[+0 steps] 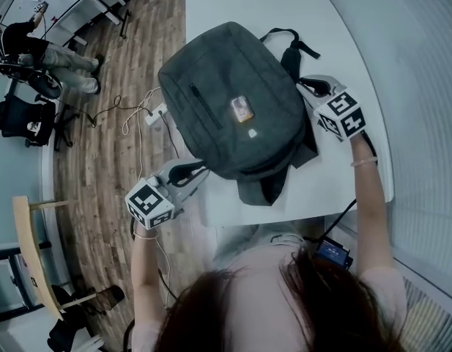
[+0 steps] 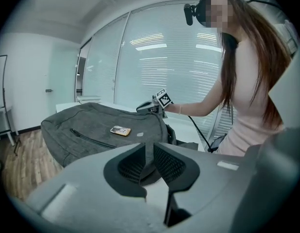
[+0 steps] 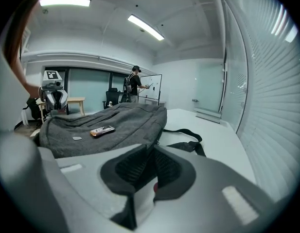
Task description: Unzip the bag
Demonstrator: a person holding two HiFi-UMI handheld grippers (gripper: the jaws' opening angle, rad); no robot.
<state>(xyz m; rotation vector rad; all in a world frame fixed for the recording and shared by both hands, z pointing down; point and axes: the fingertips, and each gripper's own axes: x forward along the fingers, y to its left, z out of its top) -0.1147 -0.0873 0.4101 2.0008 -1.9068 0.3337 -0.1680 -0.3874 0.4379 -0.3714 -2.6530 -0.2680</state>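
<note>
The left gripper (image 1: 201, 170), low and left of centre in the head view, has its tips right against the near lower edge of the grey bag (image 1: 233, 64). Its own view shows the pads a narrow slit apart, with nothing pinched that I can make out. The right gripper (image 1: 303, 84) sits at the bag's right edge, just beside the dark strap (image 1: 290, 63), its jaws likewise only narrowly parted and apparently empty. The bag lies flat between them on the white table (image 1: 343, 20). The one zip (image 1: 205, 107) I can see slants across its top face from upper left to lower right, and I'd say its lower end is nearer the left gripper. No puller shows. An orange label (image 1: 242, 108) sits just right of the zip, clear of its line. Farther off, a power strip (image 1: 157, 114) lies on the wooden floor, and a person (image 1: 35, 50) is in the upper left corner.
</note>
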